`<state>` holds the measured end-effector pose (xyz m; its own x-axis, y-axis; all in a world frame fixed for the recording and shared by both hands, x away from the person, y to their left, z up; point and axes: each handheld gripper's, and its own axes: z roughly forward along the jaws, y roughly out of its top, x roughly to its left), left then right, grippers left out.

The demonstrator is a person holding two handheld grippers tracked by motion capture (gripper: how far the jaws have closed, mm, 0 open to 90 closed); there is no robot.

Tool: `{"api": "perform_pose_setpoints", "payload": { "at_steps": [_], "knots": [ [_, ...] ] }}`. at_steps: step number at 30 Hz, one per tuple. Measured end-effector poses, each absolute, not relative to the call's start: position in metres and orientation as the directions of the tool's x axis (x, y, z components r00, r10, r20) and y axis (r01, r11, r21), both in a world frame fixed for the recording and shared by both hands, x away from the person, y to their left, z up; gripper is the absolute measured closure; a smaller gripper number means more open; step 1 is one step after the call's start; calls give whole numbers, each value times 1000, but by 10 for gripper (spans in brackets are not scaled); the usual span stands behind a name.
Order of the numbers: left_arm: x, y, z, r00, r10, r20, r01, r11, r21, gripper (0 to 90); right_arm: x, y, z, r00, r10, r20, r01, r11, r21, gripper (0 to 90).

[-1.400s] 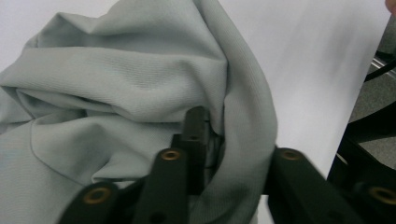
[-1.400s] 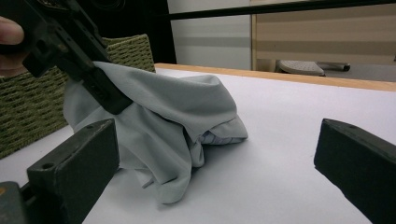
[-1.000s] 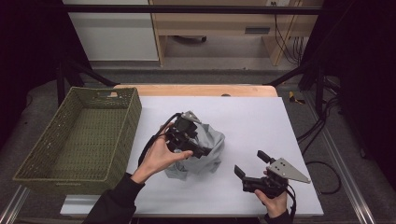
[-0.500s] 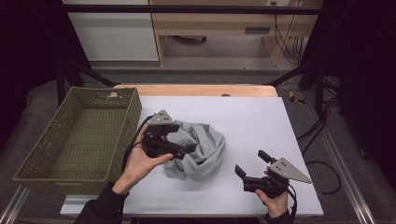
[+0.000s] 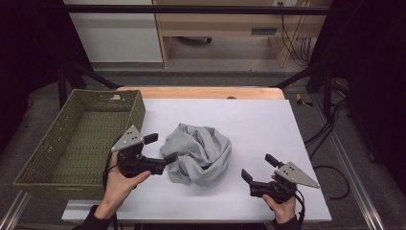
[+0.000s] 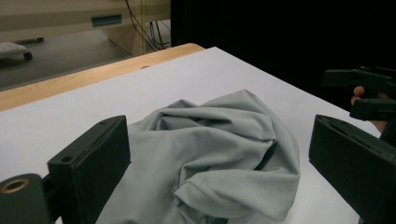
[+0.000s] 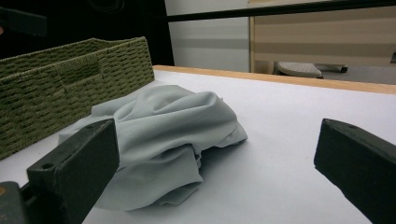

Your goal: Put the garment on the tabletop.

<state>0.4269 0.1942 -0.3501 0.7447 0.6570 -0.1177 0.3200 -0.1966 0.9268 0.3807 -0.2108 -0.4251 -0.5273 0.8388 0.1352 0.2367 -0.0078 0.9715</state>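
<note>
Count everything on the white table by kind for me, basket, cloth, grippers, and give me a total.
Green woven basket: 1
Crumpled grey cloth: 1
Black handheld grippers: 2, the left gripper at the cloth's edge, the right gripper apart from it, both open
Total: 4

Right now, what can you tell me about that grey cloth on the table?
The grey cloth is a soft, light grey garment, by the look of a stitched hem in the left gripper view, crumpled into a loose heap with deep folds. It lies near the middle of the white table, a little to the right of the green woven basket and apart from it. The left gripper is open at its left edge, one jaw at the fabric; whether it touches is unclear. The right gripper, also open, sits well clear of it.
</note>
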Motion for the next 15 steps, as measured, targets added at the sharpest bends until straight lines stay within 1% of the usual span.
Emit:
{"api": "perform_pose_setpoints", "payload": {
  "at_steps": [11, 15],
  "knots": [
    [409, 222, -372, 703, 695, -149, 316, -117, 941, 35, 381, -213, -426, -531, 837, 135, 236, -7, 972, 2],
    [405, 228, -376, 697, 703, -143, 312, -118, 943, 38, 380, -214, -425, -529, 837, 138, 239, -9, 971, 2]
  ]
}}
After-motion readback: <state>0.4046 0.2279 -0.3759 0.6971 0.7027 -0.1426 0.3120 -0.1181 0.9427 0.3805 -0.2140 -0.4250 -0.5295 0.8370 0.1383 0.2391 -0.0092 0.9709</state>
